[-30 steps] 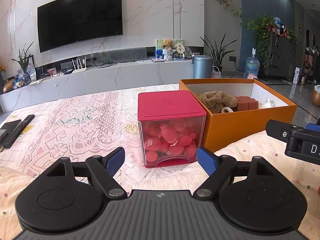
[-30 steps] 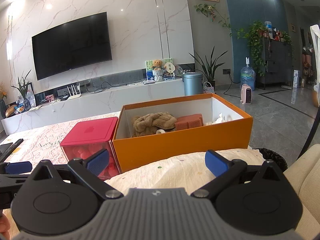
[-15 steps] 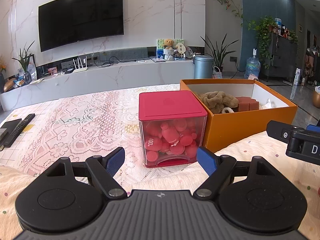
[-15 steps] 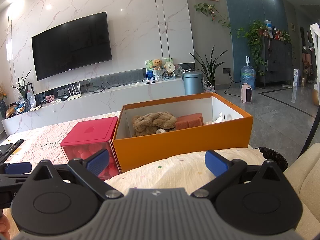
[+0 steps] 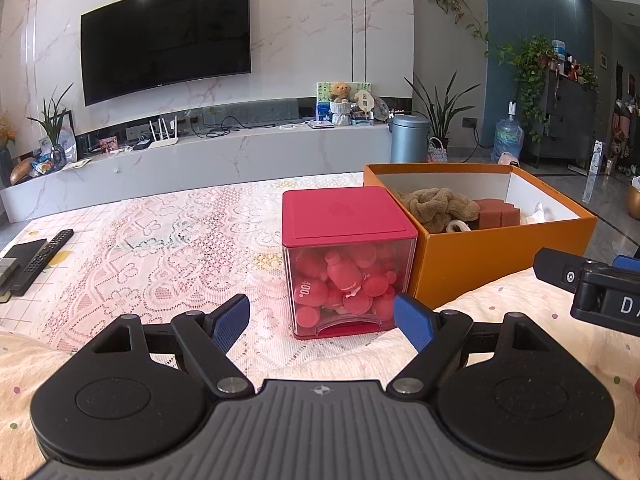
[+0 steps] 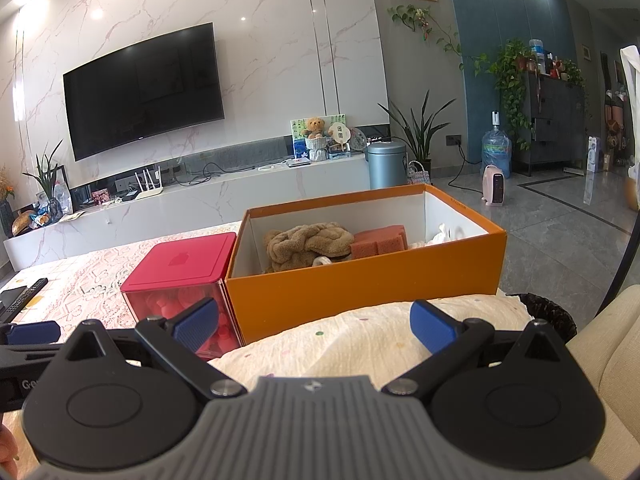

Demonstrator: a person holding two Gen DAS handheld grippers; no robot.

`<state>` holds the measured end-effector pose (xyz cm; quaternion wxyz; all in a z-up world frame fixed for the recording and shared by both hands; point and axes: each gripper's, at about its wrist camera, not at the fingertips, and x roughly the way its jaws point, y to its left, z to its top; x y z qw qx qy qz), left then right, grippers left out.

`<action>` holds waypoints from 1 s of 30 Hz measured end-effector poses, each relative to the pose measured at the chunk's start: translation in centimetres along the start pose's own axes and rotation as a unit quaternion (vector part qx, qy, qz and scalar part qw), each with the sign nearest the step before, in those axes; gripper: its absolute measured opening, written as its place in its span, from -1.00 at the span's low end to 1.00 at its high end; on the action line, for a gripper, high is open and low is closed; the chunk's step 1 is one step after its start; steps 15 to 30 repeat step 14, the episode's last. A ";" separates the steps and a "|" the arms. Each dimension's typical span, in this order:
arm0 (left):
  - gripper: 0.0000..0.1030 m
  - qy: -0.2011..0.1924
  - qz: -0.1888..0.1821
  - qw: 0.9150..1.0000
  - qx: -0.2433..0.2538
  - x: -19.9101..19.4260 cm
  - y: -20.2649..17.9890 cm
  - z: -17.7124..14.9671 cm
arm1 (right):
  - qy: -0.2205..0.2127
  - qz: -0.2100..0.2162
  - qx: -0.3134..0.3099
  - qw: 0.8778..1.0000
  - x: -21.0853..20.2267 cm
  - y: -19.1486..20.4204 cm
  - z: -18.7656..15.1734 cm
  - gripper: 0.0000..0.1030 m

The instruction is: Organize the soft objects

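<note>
An open orange box [image 5: 500,252] [image 6: 360,288] stands on the lace-covered table. It holds a brown plush knot [image 5: 436,204] [image 6: 308,244], an orange-red sponge [image 5: 498,214] [image 6: 378,242] and something white [image 6: 444,234]. Left of it, touching or nearly so, stands a red-lidded clear cube [image 5: 346,260] [image 6: 180,280] full of red soft pieces. My left gripper [image 5: 322,320] is open and empty, just in front of the cube. My right gripper [image 6: 314,324] is open and empty, in front of the orange box, above a cream cloth [image 6: 360,344].
Remote controls [image 5: 40,256] lie at the table's left edge. A white TV bench [image 5: 200,156] and a wall TV stand behind. A black bin [image 6: 548,312] and a beige sofa edge [image 6: 608,360] are at the right. The right gripper's tip [image 5: 600,288] shows in the left view.
Almost nothing has moved. The left view has shifted very slightly, and both grippers stay open and empty.
</note>
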<state>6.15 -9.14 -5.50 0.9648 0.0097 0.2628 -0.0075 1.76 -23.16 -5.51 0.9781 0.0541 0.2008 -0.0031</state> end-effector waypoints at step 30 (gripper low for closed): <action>0.86 -0.004 -0.006 1.000 -0.001 -0.2 0.0 0.0 | 0.001 0.000 0.001 1.000 0.1 0.1 -0.1 0.94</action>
